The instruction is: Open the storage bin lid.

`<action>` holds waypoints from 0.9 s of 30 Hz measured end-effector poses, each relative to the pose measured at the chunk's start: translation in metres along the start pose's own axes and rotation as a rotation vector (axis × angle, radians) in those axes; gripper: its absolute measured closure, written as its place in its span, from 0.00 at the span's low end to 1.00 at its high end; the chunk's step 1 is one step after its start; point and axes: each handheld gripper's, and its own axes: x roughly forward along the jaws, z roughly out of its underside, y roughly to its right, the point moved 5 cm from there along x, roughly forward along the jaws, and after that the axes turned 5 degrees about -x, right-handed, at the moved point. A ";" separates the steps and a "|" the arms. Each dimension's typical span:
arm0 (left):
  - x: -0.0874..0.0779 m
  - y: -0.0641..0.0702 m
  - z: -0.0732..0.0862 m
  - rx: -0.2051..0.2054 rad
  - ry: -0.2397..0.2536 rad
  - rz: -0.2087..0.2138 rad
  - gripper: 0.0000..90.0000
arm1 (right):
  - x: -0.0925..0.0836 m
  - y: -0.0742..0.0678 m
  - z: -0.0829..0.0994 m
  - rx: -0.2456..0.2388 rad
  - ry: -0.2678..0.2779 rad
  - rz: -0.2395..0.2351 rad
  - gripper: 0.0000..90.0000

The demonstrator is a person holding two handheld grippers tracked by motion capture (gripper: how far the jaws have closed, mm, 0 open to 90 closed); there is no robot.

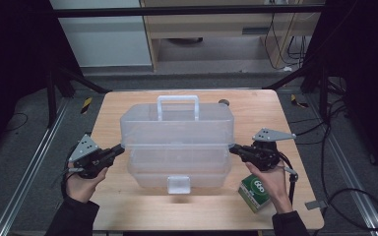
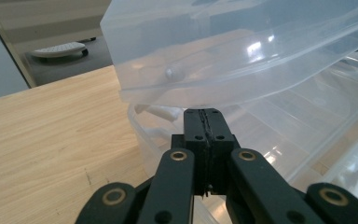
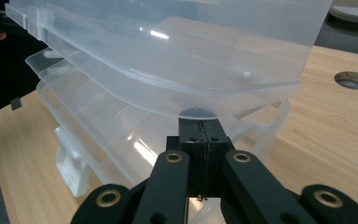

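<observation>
Clear plastic tiered storage box [image 1: 177, 142] on the wooden desk [image 1: 113, 110]: light, slippery, flexible.
Your closed, empty left gripper [image 1: 119, 148] and right gripper [image 1: 232, 149] sit under its upper tray's end lips; lift evenly there.

Storage box [image 1: 177, 132]: you see clear, frosted plastic with a whitish handle [image 1: 177, 101] at the top centre.
Table [image 1: 275, 113]: pale wood grain, light tan.
Left gripper [image 2: 204, 116]: your black jaws carry brass-coloured rivets; a grey plate sits on top in the high view.
Right gripper [image 3: 200, 125]: matches it, black with brass rivets.
Small carton [image 1: 254, 191]: green with white markings, lower right of the high view.
Sleeves [image 1: 74, 216]: black.
</observation>
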 end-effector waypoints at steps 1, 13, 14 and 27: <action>0.001 0.000 -0.002 0.000 0.005 -0.003 1.00 | 0.000 0.000 -0.001 0.000 0.002 0.001 1.00; 0.006 -0.005 -0.011 -0.009 0.035 -0.008 0.99 | 0.004 0.007 -0.014 -0.005 0.024 0.000 1.00; 0.007 -0.005 -0.012 -0.008 0.036 -0.010 0.99 | 0.004 0.007 -0.015 -0.004 0.026 -0.001 1.00; 0.010 -0.009 -0.005 0.010 0.018 -0.044 0.89 | 0.005 0.006 -0.016 -0.010 0.018 -0.004 1.00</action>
